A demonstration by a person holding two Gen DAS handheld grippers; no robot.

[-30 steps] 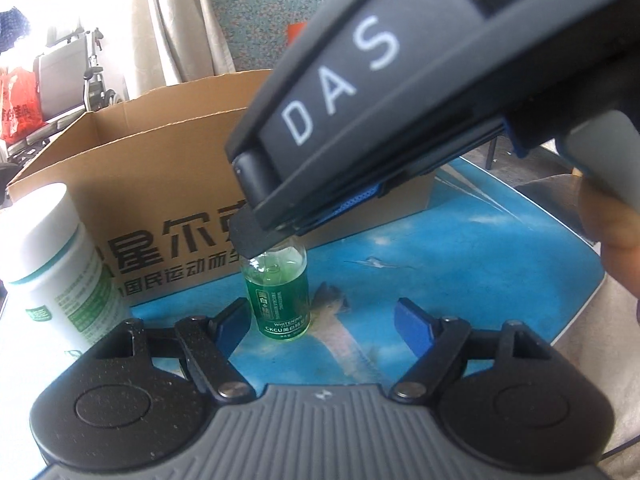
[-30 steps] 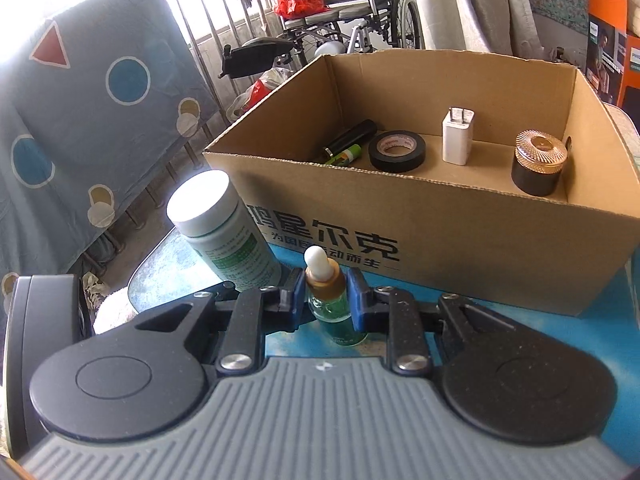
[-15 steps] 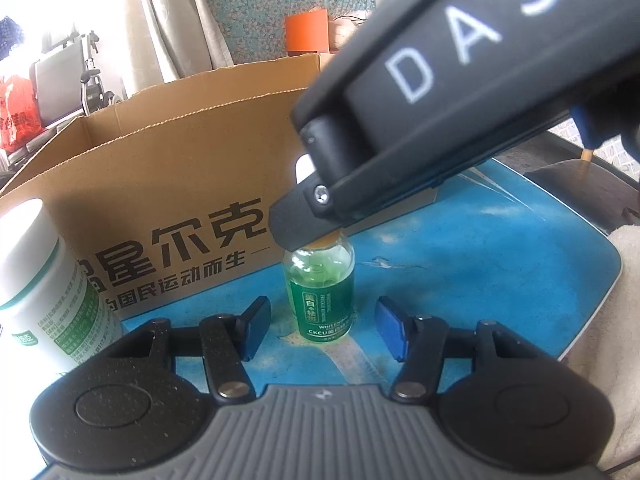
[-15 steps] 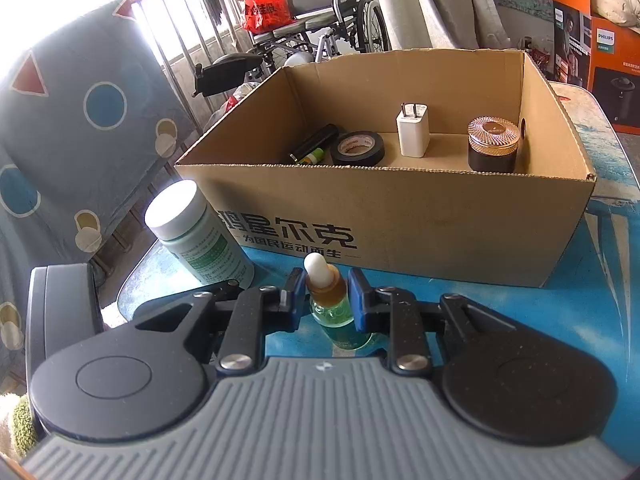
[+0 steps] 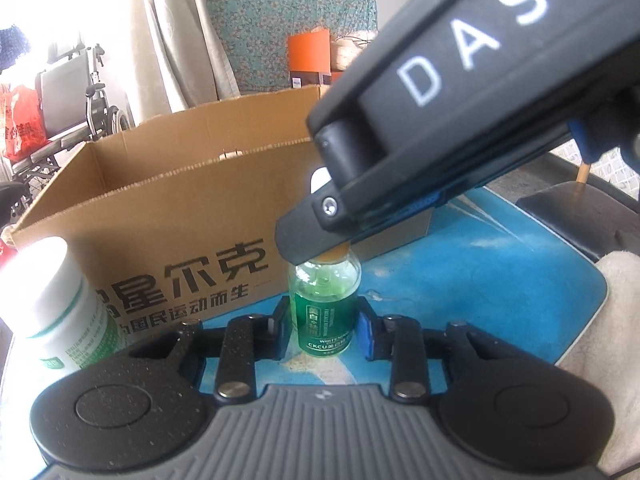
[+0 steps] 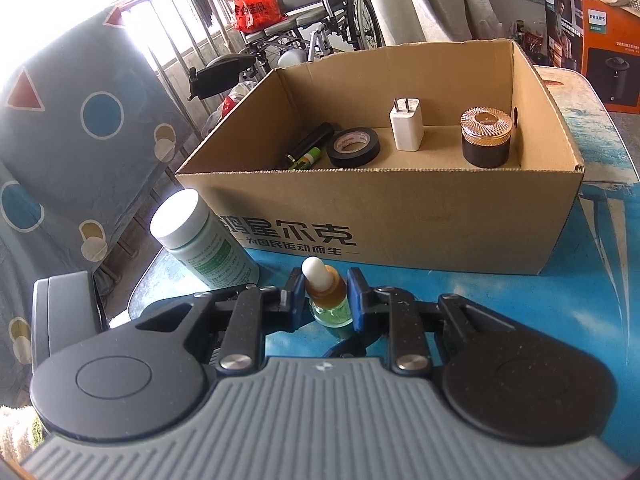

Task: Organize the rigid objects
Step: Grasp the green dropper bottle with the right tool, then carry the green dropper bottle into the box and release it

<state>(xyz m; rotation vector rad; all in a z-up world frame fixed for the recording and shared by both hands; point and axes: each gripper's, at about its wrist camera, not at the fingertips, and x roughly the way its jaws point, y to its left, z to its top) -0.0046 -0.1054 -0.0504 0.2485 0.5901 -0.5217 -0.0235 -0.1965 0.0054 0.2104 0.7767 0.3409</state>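
Layout relative to the cardboard box (image 6: 400,216) on the table (image 6: 600,280): dropper bottle (image 6: 326,292) just before its front wall; pill bottle (image 6: 200,240) before its left corner; inside, left to right, tape roll (image 6: 354,147), charger (image 6: 407,124), jar (image 6: 486,136)

A table (image 6: 592,264) with a glossy blue printed top and a rounded edge is seen carrying everything. An open brown corrugated cardboard box (image 6: 400,220), printed with dark Chinese characters on its near wall, is set on the tabletop. A white cylindrical plastic bottle with a white cap and green label (image 6: 200,240) is stood upright just beside the box's near left corner. A small clear glass dropper bottle of green liquid with an amber collar and white bulb (image 6: 326,296) is stood upright on the blue surface in front of the box, near the white bottle but apart from it.
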